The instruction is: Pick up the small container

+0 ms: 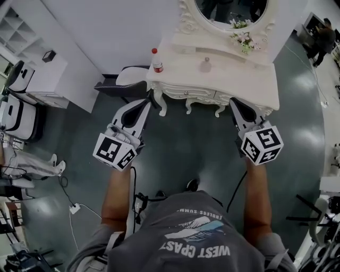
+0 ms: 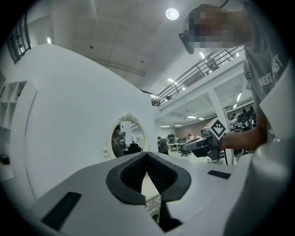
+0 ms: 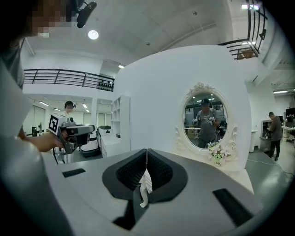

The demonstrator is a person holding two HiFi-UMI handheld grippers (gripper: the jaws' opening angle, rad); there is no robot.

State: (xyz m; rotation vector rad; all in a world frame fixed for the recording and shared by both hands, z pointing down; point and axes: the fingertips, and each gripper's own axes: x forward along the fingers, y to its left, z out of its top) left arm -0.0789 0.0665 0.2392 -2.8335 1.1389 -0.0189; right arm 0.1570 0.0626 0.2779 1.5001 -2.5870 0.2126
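Observation:
The small container [image 1: 205, 65], a pale jar with a knob lid, stands on the white dressing table [image 1: 239, 79], near the middle of its top. My left gripper [image 1: 151, 99] is held in front of the table's left corner, below its edge, with the jaws shut and empty. In front of the table's right part my right gripper [image 1: 232, 102] is also shut on nothing. In the left gripper view the dark pads [image 2: 138, 173] meet at the tips. The right gripper view shows its pads [image 3: 159, 173] pressed together too. Neither gripper view shows the container.
A red-capped bottle [image 1: 157, 60] stands on the table's left corner, and flowers [image 1: 243, 40] sit below the oval mirror [image 1: 234, 10]. A dark seat [image 1: 117, 85] is left of the table. White shelving [image 1: 37, 69] lines the left wall. A person [image 1: 323, 37] stands far right.

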